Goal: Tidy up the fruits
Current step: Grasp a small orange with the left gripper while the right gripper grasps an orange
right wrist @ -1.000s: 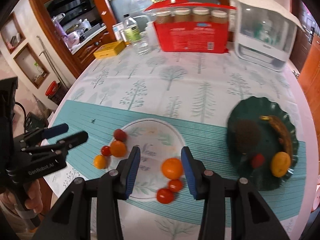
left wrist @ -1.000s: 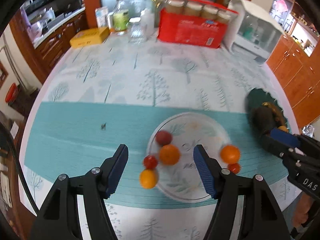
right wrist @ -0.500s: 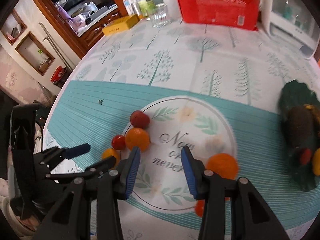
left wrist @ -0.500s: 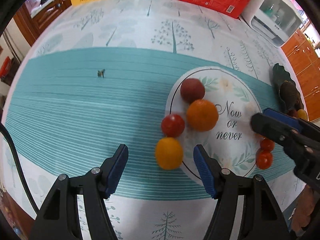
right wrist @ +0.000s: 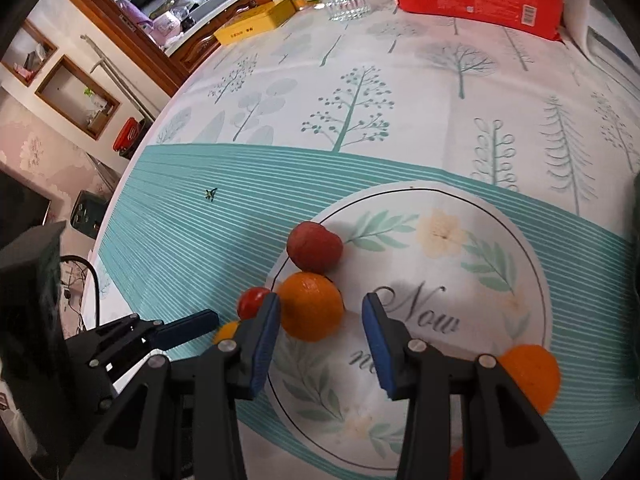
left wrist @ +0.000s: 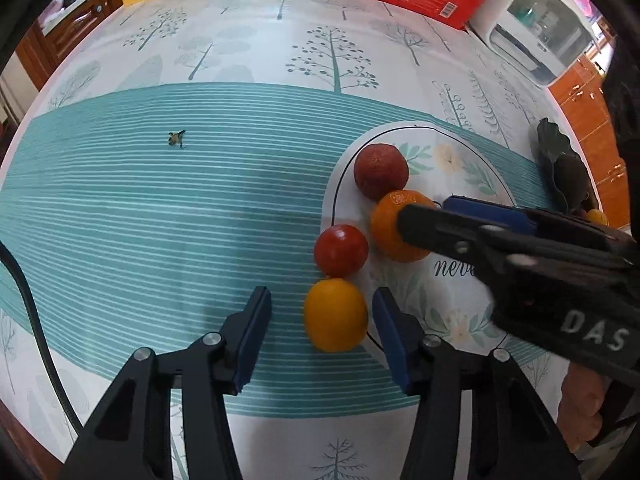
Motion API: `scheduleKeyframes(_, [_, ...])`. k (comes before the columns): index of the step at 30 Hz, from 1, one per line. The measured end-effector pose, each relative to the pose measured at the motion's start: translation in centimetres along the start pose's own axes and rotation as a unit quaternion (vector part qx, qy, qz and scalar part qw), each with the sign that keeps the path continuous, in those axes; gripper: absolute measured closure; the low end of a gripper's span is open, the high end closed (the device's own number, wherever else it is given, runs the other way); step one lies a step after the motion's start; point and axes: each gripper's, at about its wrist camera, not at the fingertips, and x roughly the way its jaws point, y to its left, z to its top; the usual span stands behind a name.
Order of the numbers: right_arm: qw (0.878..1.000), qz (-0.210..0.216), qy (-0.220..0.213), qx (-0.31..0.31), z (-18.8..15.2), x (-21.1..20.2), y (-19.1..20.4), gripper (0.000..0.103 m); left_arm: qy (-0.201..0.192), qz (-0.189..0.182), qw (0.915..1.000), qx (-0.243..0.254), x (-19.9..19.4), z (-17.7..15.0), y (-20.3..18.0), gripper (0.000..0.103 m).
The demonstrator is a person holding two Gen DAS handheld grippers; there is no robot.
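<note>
Left wrist view: my left claw (left wrist: 320, 320) has just been narrowing around one yellow fruit (left wrist: 335, 314) on the worktop (left wrist: 120, 208), pads not yet touching it. Beside it I count one red tomato (left wrist: 341, 251), one orange (left wrist: 394, 226) and one dark red fruit (left wrist: 381, 171).

Right wrist view: my right claw (right wrist: 318, 330) stands partly open, empty, its left pad against that orange. A second orange (right wrist: 534, 374) lies on the round mat (right wrist: 500, 240).

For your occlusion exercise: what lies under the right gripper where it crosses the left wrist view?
The right gripper covers part of the orange and the white printed circle; of its lettering only "neve" shows. Whatever else lies beneath is hidden.
</note>
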Motion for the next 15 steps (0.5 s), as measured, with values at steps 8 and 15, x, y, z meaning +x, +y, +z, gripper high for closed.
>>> scheduleKeyframes(8, [0.999,0.009,0.021,-0.023,0.2,1.0,1.2,0.066,-0.002,-0.014,0.9999,0.007,0.0,0.0,-0.2,0.073])
scheduleKeyframes(15, [0.999,-0.005,0.013,-0.032,-0.3,0.1,1.3,0.068,-0.01,-0.015,0.9998,0.012,-0.7,-0.1,-0.1,0.074])
